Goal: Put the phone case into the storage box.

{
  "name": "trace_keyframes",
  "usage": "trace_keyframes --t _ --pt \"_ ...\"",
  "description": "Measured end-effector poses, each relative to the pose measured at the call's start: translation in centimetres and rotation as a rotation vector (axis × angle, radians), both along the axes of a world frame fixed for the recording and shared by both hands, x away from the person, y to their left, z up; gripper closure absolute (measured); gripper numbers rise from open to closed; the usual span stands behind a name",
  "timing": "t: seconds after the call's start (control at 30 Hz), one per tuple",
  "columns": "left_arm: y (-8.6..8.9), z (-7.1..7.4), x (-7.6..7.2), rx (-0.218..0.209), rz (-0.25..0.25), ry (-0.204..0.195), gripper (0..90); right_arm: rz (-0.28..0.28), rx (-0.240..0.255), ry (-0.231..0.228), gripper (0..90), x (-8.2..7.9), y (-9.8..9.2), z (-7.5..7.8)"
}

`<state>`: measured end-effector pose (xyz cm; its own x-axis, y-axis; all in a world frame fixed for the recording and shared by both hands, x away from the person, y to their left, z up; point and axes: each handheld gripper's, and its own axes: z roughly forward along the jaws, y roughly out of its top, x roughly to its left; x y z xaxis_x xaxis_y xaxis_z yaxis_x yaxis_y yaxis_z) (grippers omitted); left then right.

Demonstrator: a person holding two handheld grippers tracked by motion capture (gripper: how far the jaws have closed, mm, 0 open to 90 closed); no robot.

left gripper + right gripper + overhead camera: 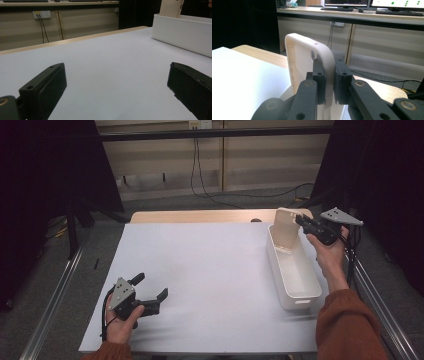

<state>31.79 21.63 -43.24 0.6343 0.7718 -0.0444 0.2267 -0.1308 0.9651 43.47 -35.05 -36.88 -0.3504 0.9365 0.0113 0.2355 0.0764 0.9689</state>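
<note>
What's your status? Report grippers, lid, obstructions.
Right gripper shut on lid, lid upright at far end of white bin. Left gripper open, empty, low over the table. Nothing in the way.

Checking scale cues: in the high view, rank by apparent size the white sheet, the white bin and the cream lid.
1. white sheet
2. white bin
3. cream lid, standing upright at the bin's far end

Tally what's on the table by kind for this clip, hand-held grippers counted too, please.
White long bin: 1
Cream lid, held upright at the bin's far end: 1
Hand-held grippers: 2 (left hand-held gripper with jaws apart, right hand-held gripper clamped on the lid's edge)
Total: 4
</note>
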Motion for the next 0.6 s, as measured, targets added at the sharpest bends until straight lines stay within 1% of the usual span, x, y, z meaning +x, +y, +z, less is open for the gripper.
trace_keyframes --t 0.13,0.33,0.5,0.6 --pt "0.0 0.0 0.0 -0.002 -0.001 -0.001 2.4 -0.001 -0.003 0.001 81.5 0.4 0.0 0.1" --pt "0.0 0.0 0.0 0.0 -0.002 0.0 2.4 -0.005 -0.008 0.011 81.5 0.8 0.0 -0.3" --pt "0.0 0.0 0.0 0.002 -0.002 -0.002 2.4 0.002 -0.011 0.018 81.5 1.3 0.1 -0.8" --pt "-0.1 0.0 0.0 0.003 -0.003 -0.003 2.4 0.008 -0.01 0.015 81.6 1.4 0.3 -0.9"
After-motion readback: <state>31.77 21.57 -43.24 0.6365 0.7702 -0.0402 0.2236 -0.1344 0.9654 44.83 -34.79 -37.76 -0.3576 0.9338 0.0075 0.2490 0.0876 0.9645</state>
